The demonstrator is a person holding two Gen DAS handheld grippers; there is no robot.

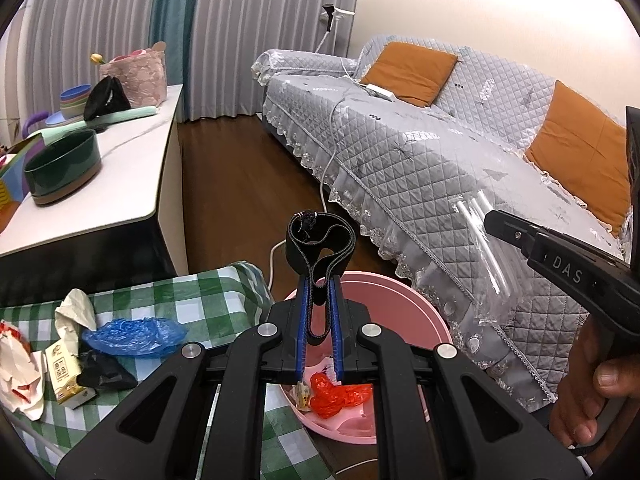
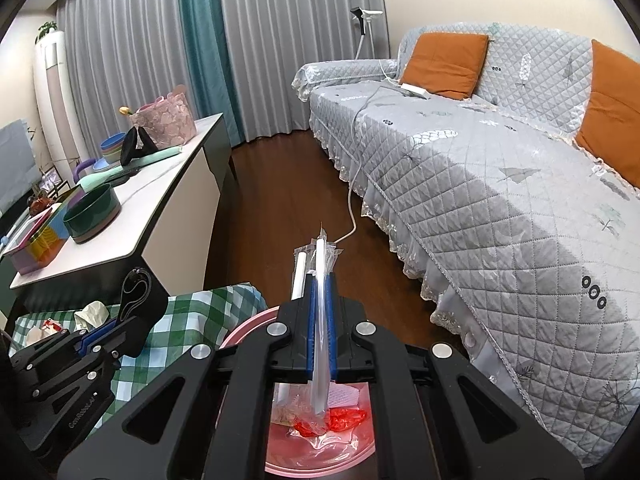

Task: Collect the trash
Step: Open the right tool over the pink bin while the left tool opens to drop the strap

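My left gripper [image 1: 320, 284] is shut on a looped black elastic band [image 1: 320, 240] and holds it above a pink basin [image 1: 416, 312]. The basin holds red plastic [image 1: 340, 394] and small wrappers. My right gripper [image 2: 320, 280] is shut on a clear plastic bag of white tubes [image 2: 318, 256], also above the basin [image 2: 248, 320]; that bag shows in the left wrist view [image 1: 484, 240]. On the green checked cloth [image 1: 200, 312] lie a blue plastic wad [image 1: 136, 336], a crumpled tissue [image 1: 76, 312], a small carton [image 1: 64, 372], a black wrapper [image 1: 104, 372] and white-red paper [image 1: 16, 364].
A quilted grey sofa [image 2: 500, 184] with orange cushions fills the right. A white-topped cabinet [image 1: 132, 160] with bowls and a pink bag stands at left. Dark wood floor [image 2: 280, 184] with a white cable runs between them.
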